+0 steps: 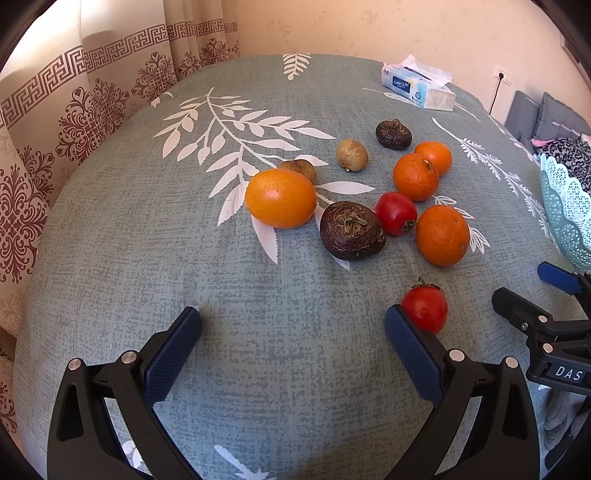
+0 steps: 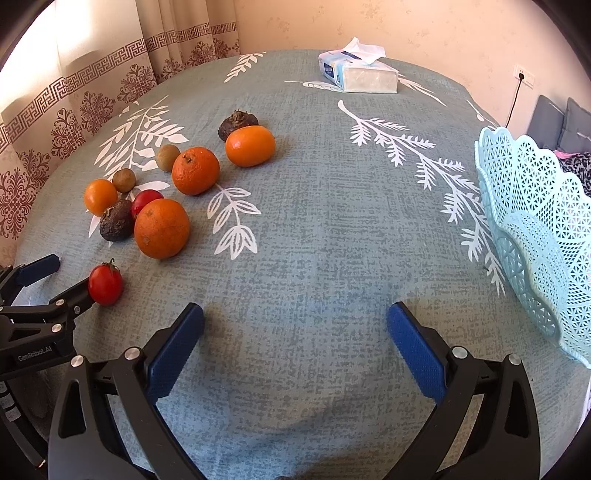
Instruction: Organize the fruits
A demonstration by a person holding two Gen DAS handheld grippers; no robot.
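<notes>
Left wrist view: four oranges (image 1: 280, 198), two tomatoes (image 1: 424, 308); both hand-held grippers (image 1: 293, 332) wide apart, holding nothing.

A tabletop (image 2: 314, 229) fills most of both views, covered in grey-green woven cloth printed with white leaf sprays; sunlight falls warm across it from the left. Behind it hangs a cream curtain (image 1: 85, 107) with maroon key-pattern bands and floral medallions, brightly lit at its upper edge; beside the curtain runs a pale peach wall (image 2: 406, 26) with a faint pattern, carrying a white socket (image 2: 523, 76) with a dark cable plugged in; below that stand grey cushions (image 1: 543, 118) at the far right.
</notes>
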